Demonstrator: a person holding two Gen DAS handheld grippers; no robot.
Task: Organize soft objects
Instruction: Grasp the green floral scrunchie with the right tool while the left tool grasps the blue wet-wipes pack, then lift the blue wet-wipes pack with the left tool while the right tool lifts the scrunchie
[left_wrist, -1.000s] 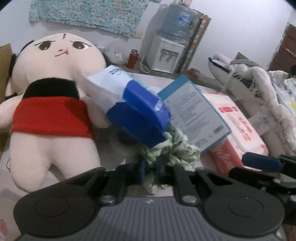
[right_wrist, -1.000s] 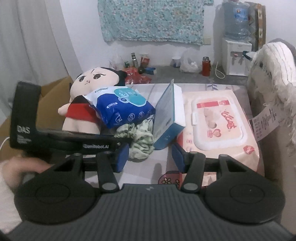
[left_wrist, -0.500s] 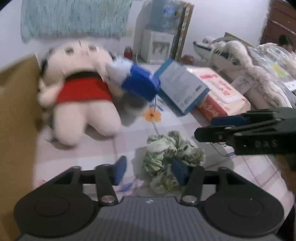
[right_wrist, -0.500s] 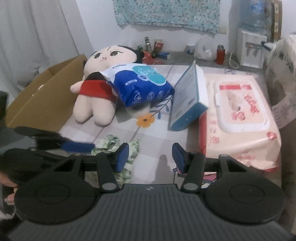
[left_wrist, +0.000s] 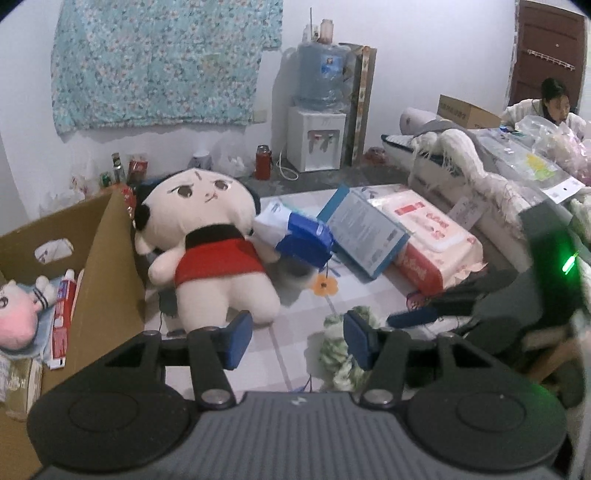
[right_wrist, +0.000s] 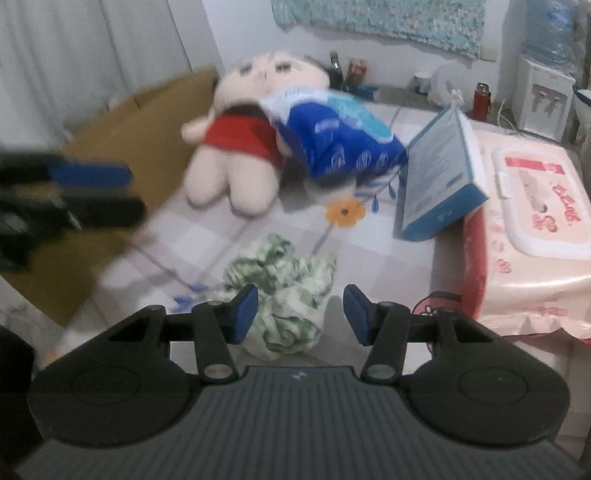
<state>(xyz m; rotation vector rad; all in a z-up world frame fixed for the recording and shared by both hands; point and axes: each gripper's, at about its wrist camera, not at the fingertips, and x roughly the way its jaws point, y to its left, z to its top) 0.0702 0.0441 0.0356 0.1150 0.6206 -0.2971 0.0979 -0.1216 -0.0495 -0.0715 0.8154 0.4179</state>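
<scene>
left hand-held gripper (left_wrist: 297, 339) spread, empty | right hand-held gripper (right_wrist: 300, 314) spread

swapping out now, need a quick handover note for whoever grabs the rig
Left gripper: open, empty.
Right gripper: open, empty, fingers either side of the green scrunchie lying on the mat.
Big doll lies beside the box, blue pack leaning on it.
In the box: a pink plush and a toothpaste tube.
Left: scrunchie, doll and blue pack are not yet boxed.
</scene>
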